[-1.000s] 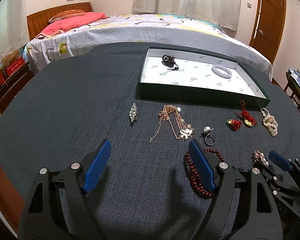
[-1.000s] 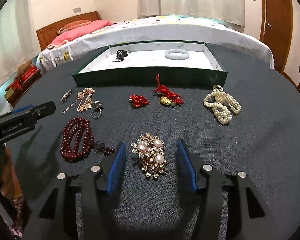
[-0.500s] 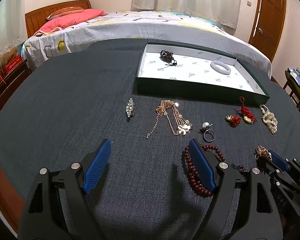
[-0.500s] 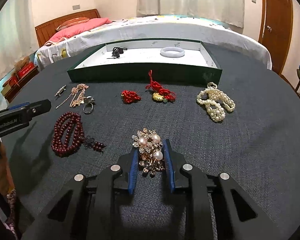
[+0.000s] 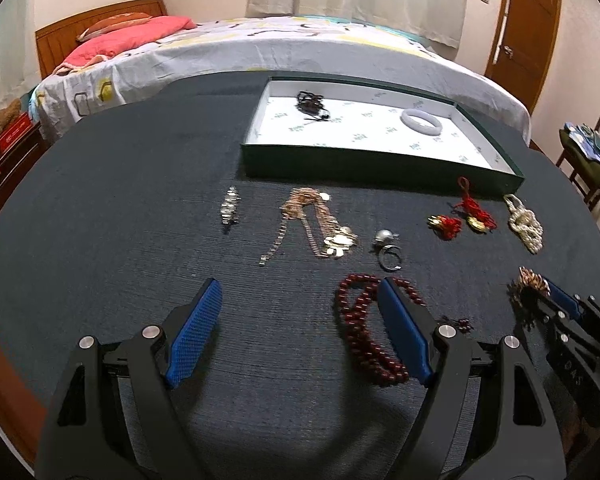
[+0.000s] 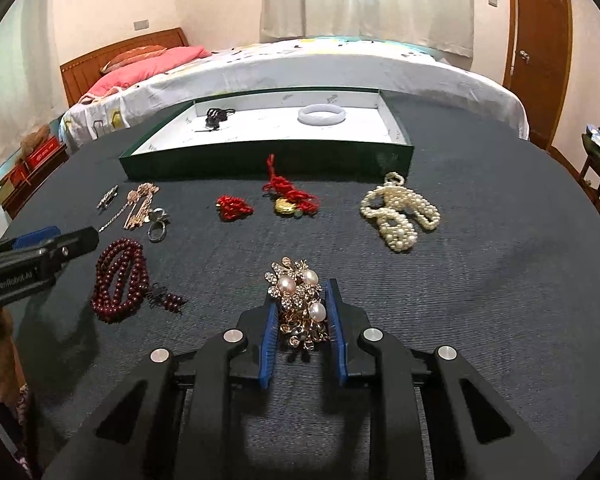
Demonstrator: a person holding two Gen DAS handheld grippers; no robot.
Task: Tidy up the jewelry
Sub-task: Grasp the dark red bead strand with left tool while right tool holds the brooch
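The right gripper (image 6: pixel 303 312) is nearly closed on a gold brooch (image 6: pixel 300 300) set with 3 pearls, its 2 blue pads pressed against the brooch's sides near the front edge of the bench (image 6: pixel 480 280). From the left wrist view the same brooch (image 5: pixel 530 284) sits at the tip of the right gripper (image 5: pixel 540 296), toward the right edge of the bench (image 5: pixel 100 220). Whether the brooch is lifted off the dark cloth cannot be told.

The left gripper (image 5: pixel 300 332) is wide open and holds nothing. Its right finger (image 5: pixel 404 336) lies in front of a coil of dark red beads (image 5: pixel 360 328); whether it touches them cannot be told. In the right wrist view the left gripper (image 6: pixel 56 240) reaches in from the left edge, just beside the red beads (image 6: pixel 118 280).

A green tray (image 6: pixel 260 158) with a white floor stands toward the far edge of the bench. Inside it lie a white bangle (image 6: pixel 322 115) and a small black piece (image 6: pixel 217 117), well apart.

Along the tray's near wall, from left to right, lie a silver clip (image 6: pixel 108 197), a gold chain (image 6: pixel 140 204), a silver ring (image 6: pixel 157 230), a small red tassel (image 6: pixel 233 207), a red cord with a gold charm (image 6: pixel 290 194) and a heap of pearls (image 6: pixel 400 214).
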